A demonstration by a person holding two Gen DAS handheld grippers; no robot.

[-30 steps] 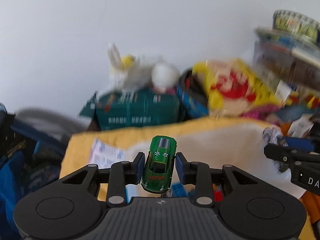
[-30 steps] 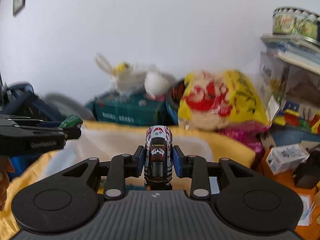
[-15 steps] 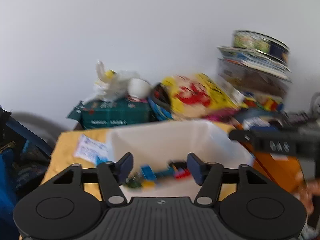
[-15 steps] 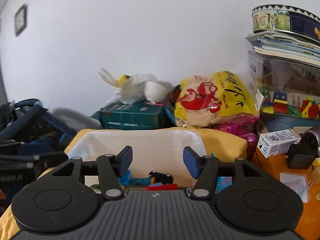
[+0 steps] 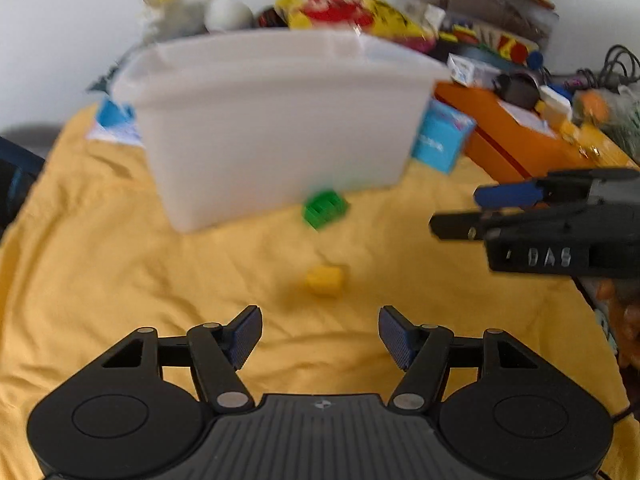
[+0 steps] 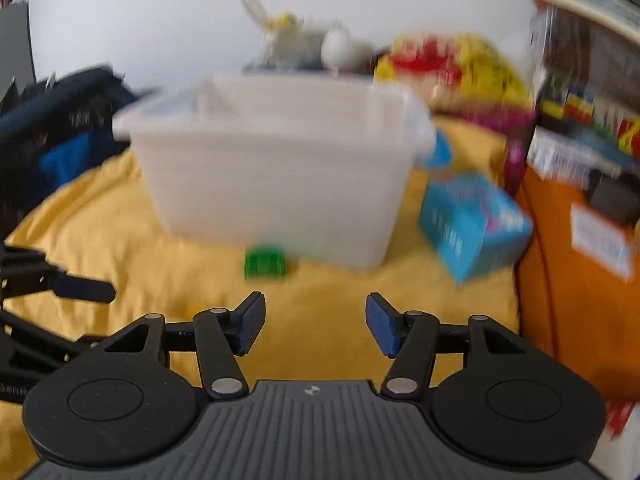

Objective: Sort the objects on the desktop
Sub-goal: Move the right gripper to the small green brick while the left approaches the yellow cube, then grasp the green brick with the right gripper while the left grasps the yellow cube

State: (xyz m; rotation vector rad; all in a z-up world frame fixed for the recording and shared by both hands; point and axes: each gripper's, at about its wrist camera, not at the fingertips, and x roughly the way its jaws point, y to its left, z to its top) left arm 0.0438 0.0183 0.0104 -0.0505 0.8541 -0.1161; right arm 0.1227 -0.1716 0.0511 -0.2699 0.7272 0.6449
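Observation:
A white plastic bin [image 5: 276, 120] stands on the yellow cloth [image 5: 100, 280]; it also shows in the right wrist view [image 6: 272, 176]. A green block [image 5: 324, 209] lies just in front of it, also in the right wrist view [image 6: 265, 266]. A small yellow block [image 5: 325, 279] lies nearer, just ahead of my left gripper [image 5: 320, 338], which is open and empty. My right gripper [image 6: 315, 322] is open and empty, a little behind the green block. It shows side-on at the right of the left wrist view [image 5: 480, 208]. The bin's contents are hidden.
A light blue box [image 6: 476, 224] leans right of the bin. An orange box [image 5: 516, 140] with small items lies at the right. A yellow snack bag [image 5: 352, 8], a white plush [image 5: 176, 8] and stacked boxes [image 6: 588, 80] stand behind. A dark bag [image 6: 60, 132] is left.
One second ago each gripper held a toy car above the bin. Both opened, the cars are gone from them, and both have drawn back and dropped low in front of the bin.

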